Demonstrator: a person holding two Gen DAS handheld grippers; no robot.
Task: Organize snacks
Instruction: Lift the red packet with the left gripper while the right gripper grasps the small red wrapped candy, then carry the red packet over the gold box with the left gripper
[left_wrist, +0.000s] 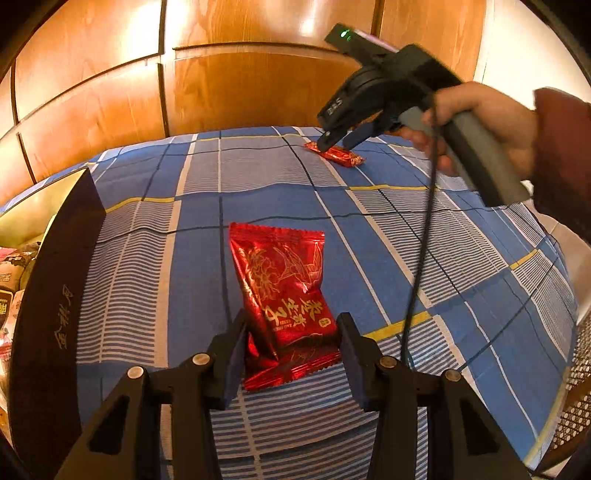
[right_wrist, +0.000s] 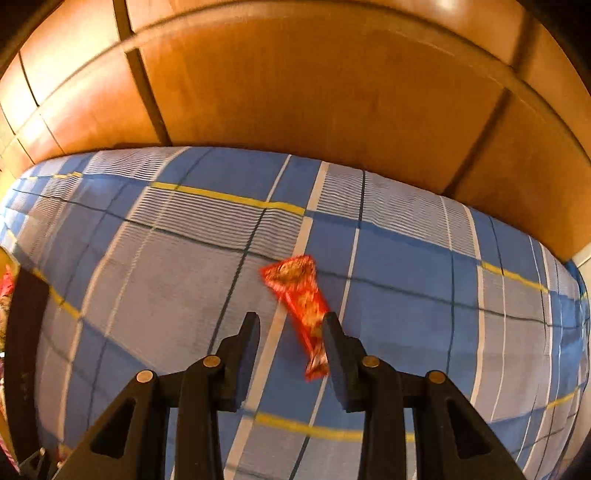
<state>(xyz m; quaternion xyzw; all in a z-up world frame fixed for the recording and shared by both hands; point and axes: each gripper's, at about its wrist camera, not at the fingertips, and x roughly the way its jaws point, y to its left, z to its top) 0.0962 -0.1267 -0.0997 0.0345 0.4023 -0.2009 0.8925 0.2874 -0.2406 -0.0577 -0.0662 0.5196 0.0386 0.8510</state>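
A shiny red snack packet with gold print (left_wrist: 284, 295) lies on the blue checked tablecloth (left_wrist: 155, 266). My left gripper (left_wrist: 291, 325) is open, its fingers either side of the packet's near end. A slim red snack bar (left_wrist: 334, 153) lies at the far side of the table. My right gripper (left_wrist: 338, 138) hovers just above it, open. In the right wrist view the bar (right_wrist: 301, 302) lies slanted on the cloth, its near end beside the right finger of my open right gripper (right_wrist: 290, 323); that view is blurred.
A dark box with gold lettering (left_wrist: 55, 314) stands at the left, with several snack packs inside (left_wrist: 11, 280); its edge shows in the right wrist view (right_wrist: 22, 350). Wooden wall panels (left_wrist: 240, 85) rise behind the table. A woven chair (left_wrist: 576, 398) sits at right.
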